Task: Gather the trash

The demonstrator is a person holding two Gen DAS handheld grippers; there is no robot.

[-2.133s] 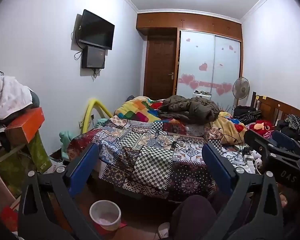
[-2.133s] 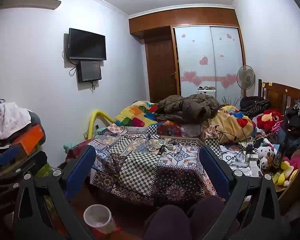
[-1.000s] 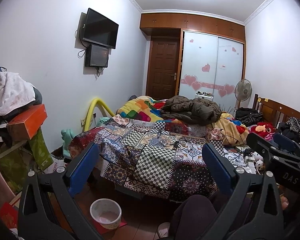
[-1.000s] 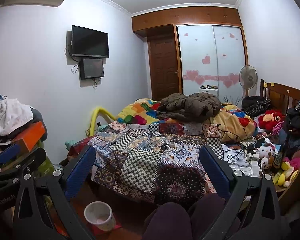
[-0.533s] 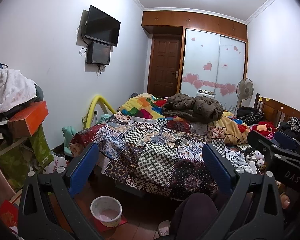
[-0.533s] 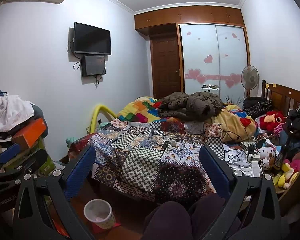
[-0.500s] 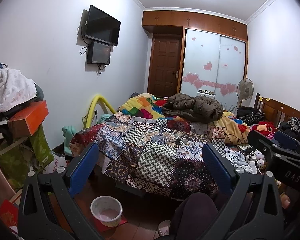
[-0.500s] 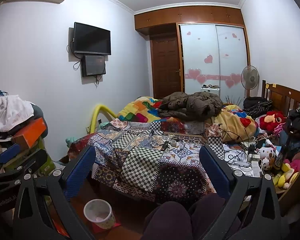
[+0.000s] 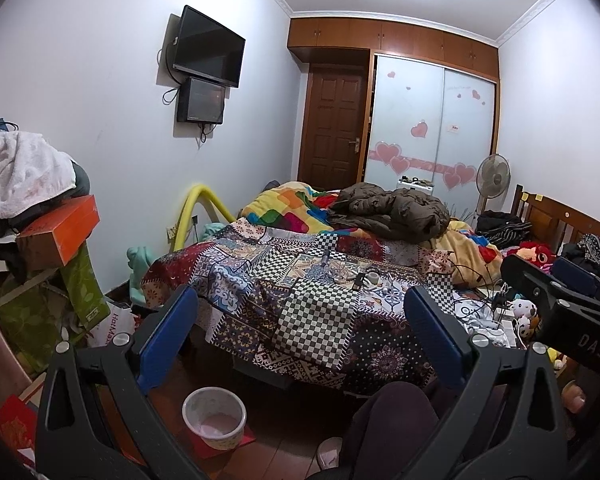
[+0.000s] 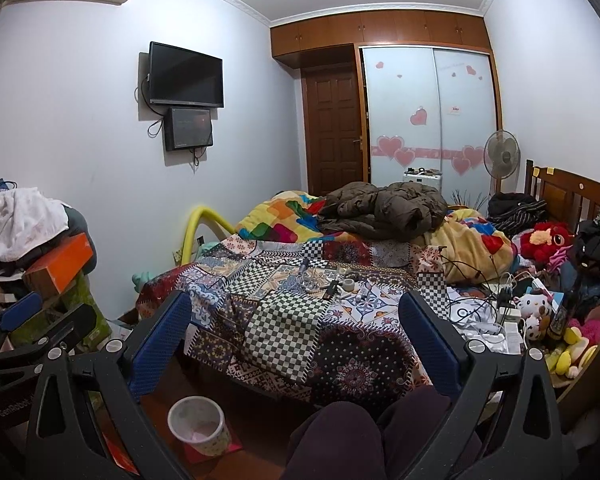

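Both grippers are hanging in the air with jaws spread wide and holding nothing: the left gripper (image 9: 300, 332) and right gripper (image 10: 294, 330) are facing a bed (image 10: 300, 320). A small white bin (image 10: 196, 419) is standing on the floor below, left of the person's knees (image 10: 340, 432), well apart from both.

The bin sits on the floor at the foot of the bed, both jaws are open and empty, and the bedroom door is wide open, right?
Not quite: the brown door is closed, as the right wrist view shows. The rest holds: the bin sits on the floor below the bed, and both grippers have open, empty jaws.
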